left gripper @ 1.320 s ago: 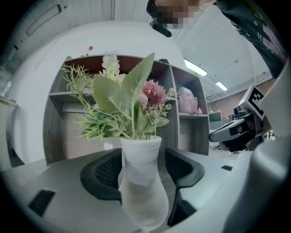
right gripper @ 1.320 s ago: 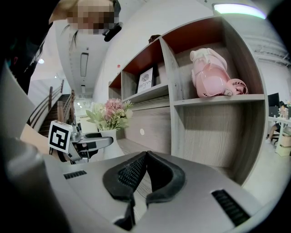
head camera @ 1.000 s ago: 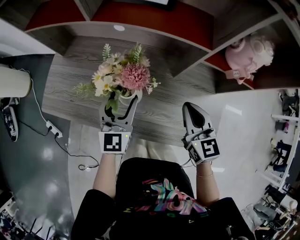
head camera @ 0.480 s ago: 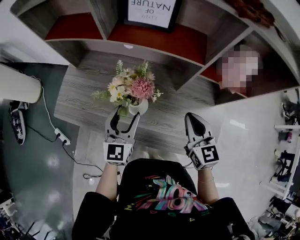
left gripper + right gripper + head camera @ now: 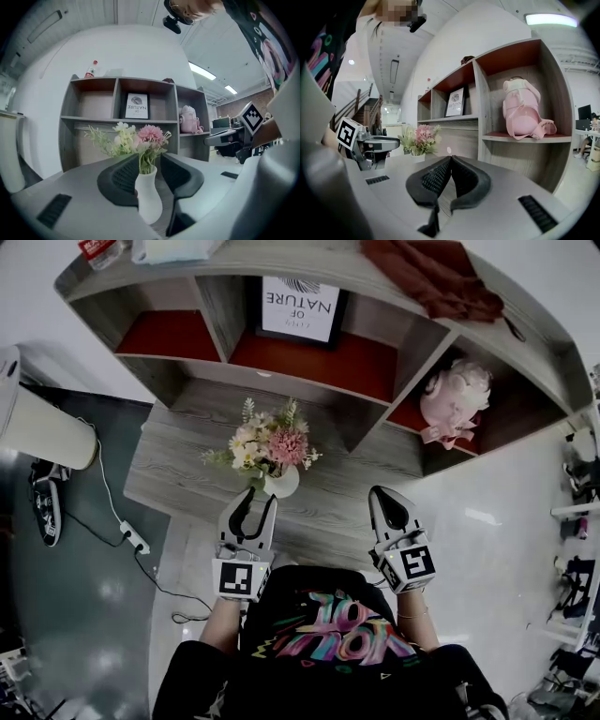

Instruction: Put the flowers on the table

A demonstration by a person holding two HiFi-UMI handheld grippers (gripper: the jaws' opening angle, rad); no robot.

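Left hand-held gripper point(image 5: 255, 501) sits low in the head view, its tips at the foot of the white vase point(image 5: 283, 484) that carries the flowers point(image 5: 270, 442). The vase stands upright on the grey wood tabletop point(image 5: 178, 474), in front of the shelf unit point(image 5: 309, 352). The right hand-held gripper point(image 5: 384, 498) hovers well apart from it, over the near edge of the tabletop.

From the left gripper view, the jaws are closing with the vase in the gap between them. A sliver of space shows beside the right pad. The vase overlaps the left pad, so I cannot tell whether they touch there. Nothing reads as a firm clamp.

From the right gripper view, the jaws meet at their tips with nothing between them, and the flowers show off to the side, near the other tool.

Judged from this, the placing itself looks done, since the flowers are down on the tabletop and standing. What seems left is drawing the left tool back without tipping the vase.
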